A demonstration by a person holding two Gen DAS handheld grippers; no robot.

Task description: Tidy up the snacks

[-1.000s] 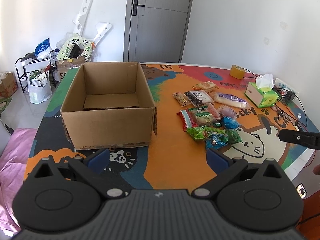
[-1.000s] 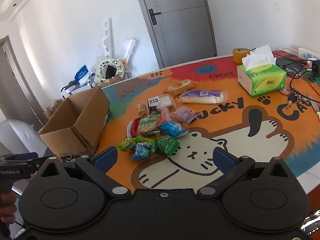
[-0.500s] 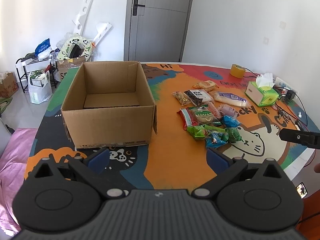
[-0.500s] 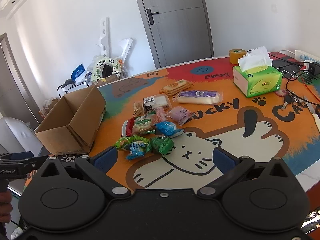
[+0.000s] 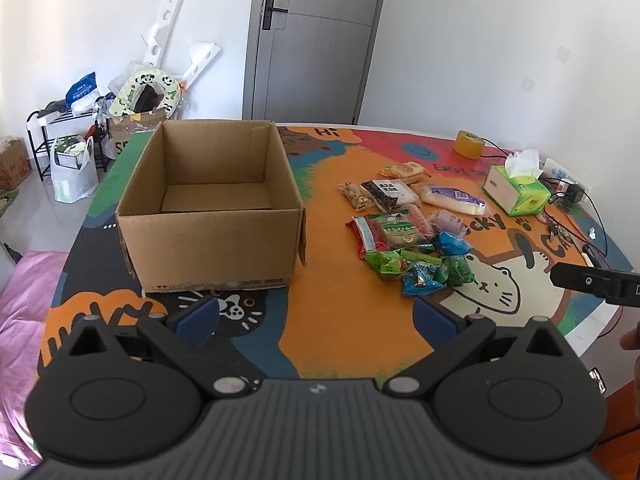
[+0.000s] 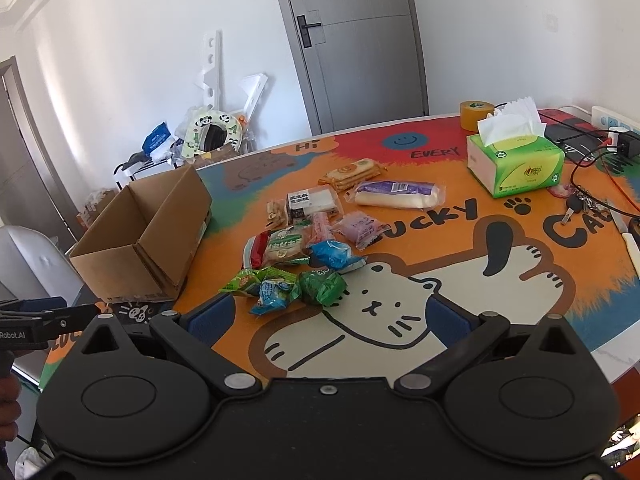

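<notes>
An open, empty cardboard box stands on the left of the colourful table mat; it also shows in the right wrist view. A heap of several wrapped snacks lies to its right, also in the right wrist view, with green and blue packets nearest me. My left gripper is open and empty, above the table's near edge in front of the box. My right gripper is open and empty, just short of the green packet.
A green tissue box, a tape roll, keys and cables with a power strip lie at the right of the table. A rack with bags and a grey door stand beyond.
Both grippers have shifted slightly; the right one has edged closer to the snack heap. Nothing has been taken hold of.
</notes>
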